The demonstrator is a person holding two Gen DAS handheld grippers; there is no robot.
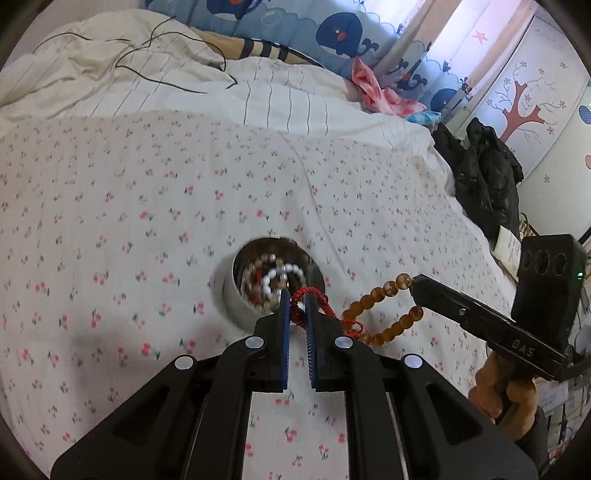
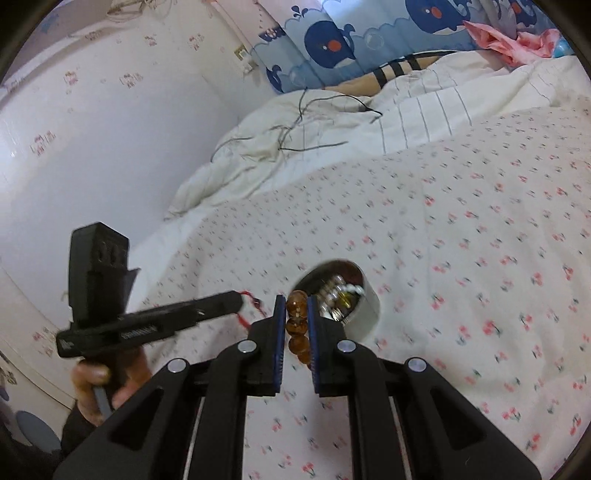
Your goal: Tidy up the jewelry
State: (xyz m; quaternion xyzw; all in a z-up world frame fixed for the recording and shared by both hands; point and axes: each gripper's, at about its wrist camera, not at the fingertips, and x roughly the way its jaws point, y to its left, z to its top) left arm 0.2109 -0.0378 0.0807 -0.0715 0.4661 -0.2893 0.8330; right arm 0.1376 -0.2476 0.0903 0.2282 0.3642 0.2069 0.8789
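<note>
An amber bead bracelet (image 1: 391, 326) with a red cord (image 1: 299, 299) hangs stretched between my two grippers, above the cherry-print bed sheet (image 1: 147, 206). My left gripper (image 1: 295, 306) is shut on the red cord. My right gripper (image 1: 415, 286) is shut on the amber beads (image 2: 297, 325), which sit between its blue pads (image 2: 279, 325). In the right wrist view, the left gripper (image 2: 240, 300) comes in from the left with the red cord (image 2: 255, 306) at its tip. Just beyond both grippers, a round metal tin (image 1: 236, 299) (image 2: 369, 314) stands on the sheet, holding white pearl beads (image 1: 275, 275) and other jewellery.
A rumpled white striped quilt (image 1: 277, 96) with a thin black cable (image 1: 155, 62) lies at the far end of the bed. Whale-print fabric (image 1: 332, 33) and a pink cloth (image 1: 373, 88) are behind it. A dark jacket (image 1: 484, 177) hangs past the bed's right edge.
</note>
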